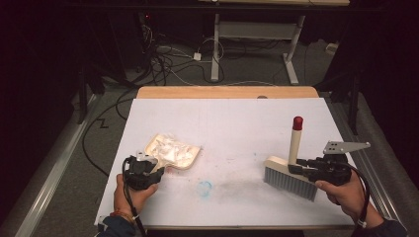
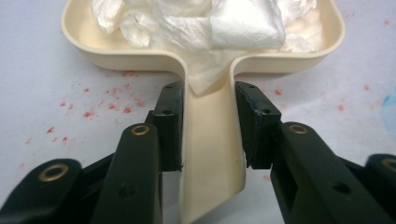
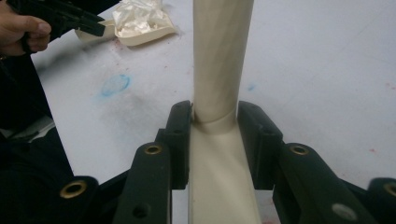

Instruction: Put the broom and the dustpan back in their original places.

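A cream dustpan (image 1: 174,152) holding crumpled white paper (image 1: 170,147) lies on the white table sheet (image 1: 237,123) at the left. My left gripper (image 1: 159,171) is shut on its handle; in the left gripper view the jaws (image 2: 208,93) clamp both sides of the dustpan's handle (image 2: 208,140), with the paper (image 2: 210,23) just beyond. At the right stands a brush (image 1: 295,143) with a cream, red-tipped handle and grey bristles (image 1: 289,181) on the sheet. My right gripper (image 1: 298,166) is shut on the handle's base, seen close up (image 3: 215,109) around the brush handle (image 3: 219,60).
A blue smudge (image 1: 204,186) and grey smear mark the sheet between the grippers. Red specks (image 2: 107,102) dot the sheet near the dustpan. The table's wooden far edge (image 1: 227,92) borders a floor with cables and a desk frame (image 1: 257,34).
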`<control>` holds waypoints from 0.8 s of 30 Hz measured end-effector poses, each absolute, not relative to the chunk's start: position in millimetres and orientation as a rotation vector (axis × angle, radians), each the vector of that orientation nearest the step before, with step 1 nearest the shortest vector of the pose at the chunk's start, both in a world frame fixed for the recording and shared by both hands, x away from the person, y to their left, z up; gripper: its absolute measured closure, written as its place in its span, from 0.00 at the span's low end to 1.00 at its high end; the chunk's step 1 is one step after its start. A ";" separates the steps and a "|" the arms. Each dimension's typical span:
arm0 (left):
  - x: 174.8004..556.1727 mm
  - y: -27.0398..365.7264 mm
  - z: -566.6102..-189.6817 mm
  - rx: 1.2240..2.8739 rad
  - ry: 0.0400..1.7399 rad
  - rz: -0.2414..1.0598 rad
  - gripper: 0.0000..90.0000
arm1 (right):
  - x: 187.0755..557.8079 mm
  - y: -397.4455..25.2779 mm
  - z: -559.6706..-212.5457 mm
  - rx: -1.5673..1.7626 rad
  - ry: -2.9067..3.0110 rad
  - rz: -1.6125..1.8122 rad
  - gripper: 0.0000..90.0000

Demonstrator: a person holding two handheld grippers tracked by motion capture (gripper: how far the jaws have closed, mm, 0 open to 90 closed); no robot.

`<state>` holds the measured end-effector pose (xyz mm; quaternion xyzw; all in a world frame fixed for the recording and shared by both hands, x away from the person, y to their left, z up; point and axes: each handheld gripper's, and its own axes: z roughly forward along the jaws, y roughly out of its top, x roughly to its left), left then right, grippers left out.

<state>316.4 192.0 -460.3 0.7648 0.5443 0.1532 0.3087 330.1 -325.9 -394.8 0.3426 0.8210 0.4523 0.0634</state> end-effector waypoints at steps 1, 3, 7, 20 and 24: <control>315.2 191.7 -459.5 2.017 1.439 0.413 0.69 | 332.0 -327.2 -395.0 1.045 2.476 1.369 0.76; 314.3 191.6 -460.1 2.013 1.443 0.411 0.69 | 335.7 -329.1 -395.7 1.066 2.471 1.358 0.76; 314.0 191.2 -459.9 2.000 1.450 0.421 0.69 | 346.9 -332.1 -400.2 1.120 2.468 1.349 0.76; 308.8 183.6 -458.6 1.997 1.445 0.447 0.69 | 385.8 -332.5 -411.8 1.232 2.485 1.300 0.73; 308.0 182.7 -458.6 1.992 1.442 0.440 0.69 | 396.1 -329.2 -414.8 1.247 2.489 1.277 0.72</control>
